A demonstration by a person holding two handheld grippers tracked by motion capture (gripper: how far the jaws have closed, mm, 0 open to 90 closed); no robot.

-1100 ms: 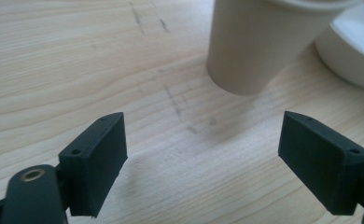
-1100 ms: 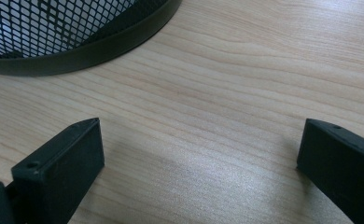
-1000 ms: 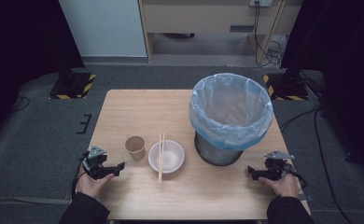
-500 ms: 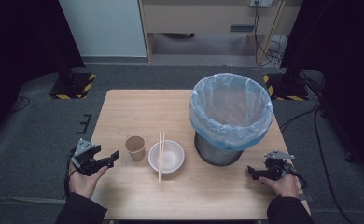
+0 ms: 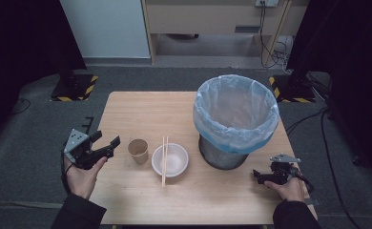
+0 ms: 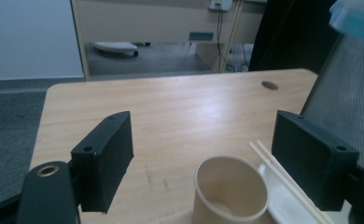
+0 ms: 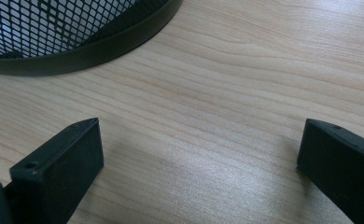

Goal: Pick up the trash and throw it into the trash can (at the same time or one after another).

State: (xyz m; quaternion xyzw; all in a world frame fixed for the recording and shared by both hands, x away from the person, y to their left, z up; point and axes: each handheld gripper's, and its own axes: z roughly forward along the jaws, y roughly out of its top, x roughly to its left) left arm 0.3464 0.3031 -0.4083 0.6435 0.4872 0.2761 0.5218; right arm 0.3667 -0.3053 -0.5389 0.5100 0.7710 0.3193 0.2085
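While the left gripper (image 5: pixel 108 145) hangs raised just off the left edge of the bench (image 5: pixel 146 112), its jaws stand spread wide with nothing between them, pointing toward the paper cup (image 5: pixel 138 150). In the left gripper view the same left gripper (image 6: pixel 203 158) frames that paper cup (image 6: pixel 231 193) between its two jaws, yet neither jaw touches it; the cup stands upright and open-mouthed on the bench (image 6: pixel 171 107), a little beyond the jaws and closer to the view's right jaw. Just beside the cup sits a white bowl (image 5: pixel 170 160), and a pair of chopsticks (image 5: pixel 164 153) lies across its rim, running from the far side of the bowl to the near side and past it. In the left gripper view the chopsticks (image 6: pixel 283 179) slant over the bowl (image 6: pixel 283 205) just to the right of the cup.

Farther right stands a black mesh bin (image 5: pixel 224 152) lined with a pale blue bag (image 5: pixel 236 112), near the bowl but apart from it. The right gripper (image 5: pixel 258 175) rests low near the bench's near right corner, just in front of the bin. In the right gripper view the right gripper (image 7: pixel 199 158) has its jaws wide apart over bare wood (image 7: pixel 245 70), holding nothing, with the bin's mesh wall and dark base rim (image 7: pixel 77 51) close ahead.
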